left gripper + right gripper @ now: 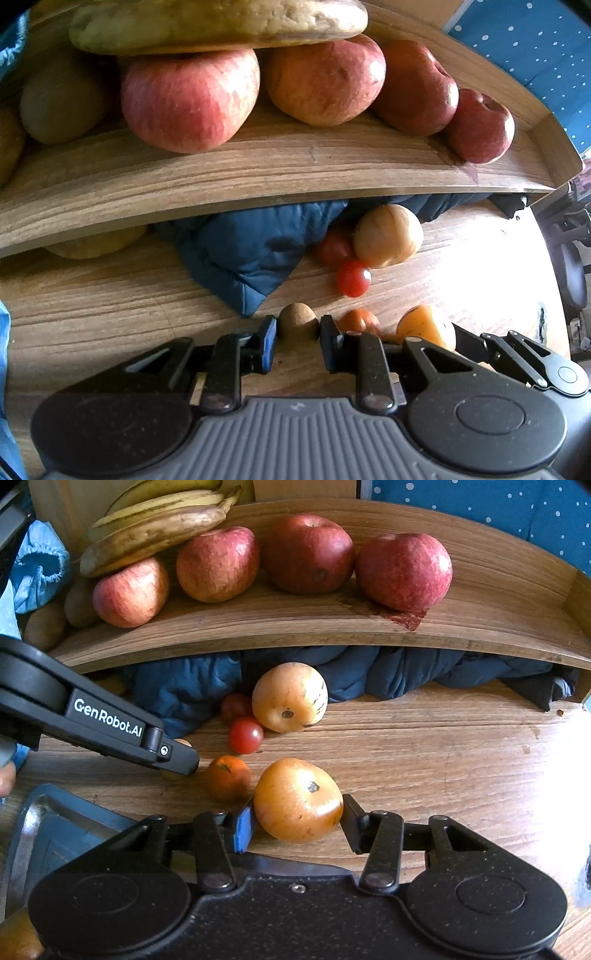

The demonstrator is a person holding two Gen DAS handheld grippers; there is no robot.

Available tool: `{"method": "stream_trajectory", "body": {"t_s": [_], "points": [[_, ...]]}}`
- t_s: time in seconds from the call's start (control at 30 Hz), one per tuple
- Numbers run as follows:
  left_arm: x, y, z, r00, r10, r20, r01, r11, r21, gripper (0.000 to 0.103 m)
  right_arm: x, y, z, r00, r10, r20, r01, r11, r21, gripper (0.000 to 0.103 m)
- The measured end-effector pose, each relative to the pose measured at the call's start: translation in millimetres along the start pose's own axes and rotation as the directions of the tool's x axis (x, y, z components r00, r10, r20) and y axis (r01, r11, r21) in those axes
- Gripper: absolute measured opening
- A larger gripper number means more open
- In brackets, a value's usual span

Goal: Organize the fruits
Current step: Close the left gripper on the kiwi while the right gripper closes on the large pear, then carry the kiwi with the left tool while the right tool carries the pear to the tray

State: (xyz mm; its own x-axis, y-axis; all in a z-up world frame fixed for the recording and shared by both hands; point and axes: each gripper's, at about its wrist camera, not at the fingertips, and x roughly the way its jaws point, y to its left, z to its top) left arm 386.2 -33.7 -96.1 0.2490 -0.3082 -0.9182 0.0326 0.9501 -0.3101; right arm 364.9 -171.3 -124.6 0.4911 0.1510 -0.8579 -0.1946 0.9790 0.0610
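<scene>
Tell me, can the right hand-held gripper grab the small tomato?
Probably not straight away. The right hand-held gripper already has a yellow fruit between its fingers, and that fruit and an orange one sit before the tomato.

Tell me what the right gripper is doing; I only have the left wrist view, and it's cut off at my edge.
Observer: The right gripper has its fingers against both sides of the big orange fruit.
Operator: Mine hold the small brown fruit. Any container nearby?
Observer: A metal tray lies left of the right gripper.
Operator: I see one banana on the apples. More?
Observer: At least three bananas, bunched.
</scene>
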Motion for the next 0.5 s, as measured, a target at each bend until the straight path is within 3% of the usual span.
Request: {"method": "stream_trajectory", "body": {"t_s": [0.5], "points": [[-12, -24, -14, 0.999, -0.007, 0.042, 0.006, 0.999, 0.037, 0.027, -30, -9, -13, 0.998, 0.016, 0.058, -0.017, 0.999, 0.031, 0.050]]}}
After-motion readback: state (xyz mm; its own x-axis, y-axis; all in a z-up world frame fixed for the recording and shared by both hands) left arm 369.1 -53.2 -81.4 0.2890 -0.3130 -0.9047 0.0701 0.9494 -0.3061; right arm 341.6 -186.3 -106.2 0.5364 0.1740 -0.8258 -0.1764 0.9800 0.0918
